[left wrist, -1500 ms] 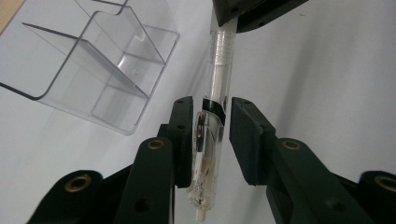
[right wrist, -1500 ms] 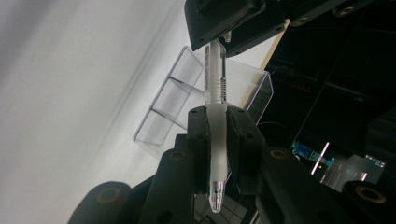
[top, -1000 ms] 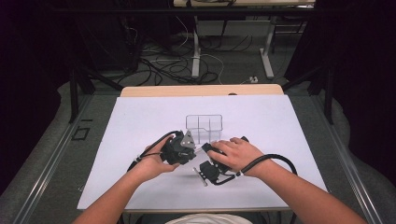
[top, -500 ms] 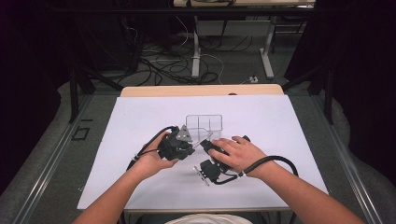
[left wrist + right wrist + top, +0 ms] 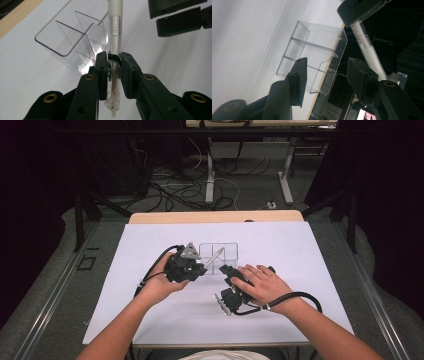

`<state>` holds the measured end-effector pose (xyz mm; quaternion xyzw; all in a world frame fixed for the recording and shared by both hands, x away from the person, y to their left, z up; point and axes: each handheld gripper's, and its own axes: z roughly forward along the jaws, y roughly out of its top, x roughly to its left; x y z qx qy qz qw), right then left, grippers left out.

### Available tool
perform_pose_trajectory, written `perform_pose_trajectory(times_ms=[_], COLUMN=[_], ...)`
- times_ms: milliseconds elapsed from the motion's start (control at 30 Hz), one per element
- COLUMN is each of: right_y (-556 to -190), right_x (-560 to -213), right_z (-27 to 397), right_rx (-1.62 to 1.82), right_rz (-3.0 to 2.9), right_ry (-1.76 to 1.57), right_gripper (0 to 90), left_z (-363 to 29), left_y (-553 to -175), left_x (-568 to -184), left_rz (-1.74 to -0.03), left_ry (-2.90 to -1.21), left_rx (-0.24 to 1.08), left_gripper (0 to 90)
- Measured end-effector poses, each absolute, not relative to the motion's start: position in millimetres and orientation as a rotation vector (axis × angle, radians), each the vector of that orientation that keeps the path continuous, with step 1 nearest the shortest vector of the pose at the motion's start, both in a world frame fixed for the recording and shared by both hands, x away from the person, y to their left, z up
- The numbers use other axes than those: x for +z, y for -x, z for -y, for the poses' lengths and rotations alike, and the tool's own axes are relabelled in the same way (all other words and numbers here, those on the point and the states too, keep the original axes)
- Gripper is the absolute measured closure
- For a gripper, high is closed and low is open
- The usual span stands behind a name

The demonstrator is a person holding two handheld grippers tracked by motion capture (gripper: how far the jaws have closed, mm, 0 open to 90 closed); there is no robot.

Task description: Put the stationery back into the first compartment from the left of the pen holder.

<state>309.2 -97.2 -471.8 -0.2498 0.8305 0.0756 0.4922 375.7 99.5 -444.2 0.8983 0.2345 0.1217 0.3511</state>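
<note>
Left gripper (image 5: 113, 62) clamped on clear pen (image 5: 114, 37), held just beside the clear divided holder (image 5: 220, 256) on the white sheet (image 5: 300, 250); right gripper (image 5: 325, 72) jaws just opening, nothing between them; no legible print on pen.

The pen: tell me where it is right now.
The pen is clamped in the left gripper, left of centre in the high view, angled up over the clear organizer, just left of the right gripper.

left gripper (image 5: 200, 268) holding pen (image 5: 214, 257) | clear organizer (image 5: 231, 247) just behind | right gripper (image 5: 226, 272) near-right, jaws just been opening, empty
</note>
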Motion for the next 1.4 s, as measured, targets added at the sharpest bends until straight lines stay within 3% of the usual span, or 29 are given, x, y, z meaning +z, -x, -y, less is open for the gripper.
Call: perform_pose_trajectory(times_ms=[233, 567, 700, 800, 1400], right_y=[-310.7, -308.9, -311.3, -312.9, -333.3], right_x=[-477.3, -495.4, -501.7, -505.2, -508.0], right_z=[104.2, 112.3, 116.9, 120.1, 145.3], right_rx=[0.243, 0.354, 0.403, 0.433, 0.680], right_rz=[-2.075, -2.189, -2.225, -2.265, -2.350], right_ry=[0.495, 0.264, 0.185, 0.088, -0.466], right_gripper=[45.0, 17.2, 13.0, 1.1, 0.0], left_z=[-105.3, -113.1, -116.2, -118.3, -119.2], left_y=[-383.1, -394.6, -400.1, -404.3, -421.8], left_x=[-438.6, -433.8, -433.0, -432.5, -437.7], left_rz=[-0.660, -0.700, -0.721, -0.730, -0.800], left_ry=[-2.228, -2.094, -2.041, -2.008, -1.815], left_rx=[0.307, 0.346, 0.348, 0.361, 0.424], left_gripper=[77.9, 77.9, 77.9, 77.9, 77.9])
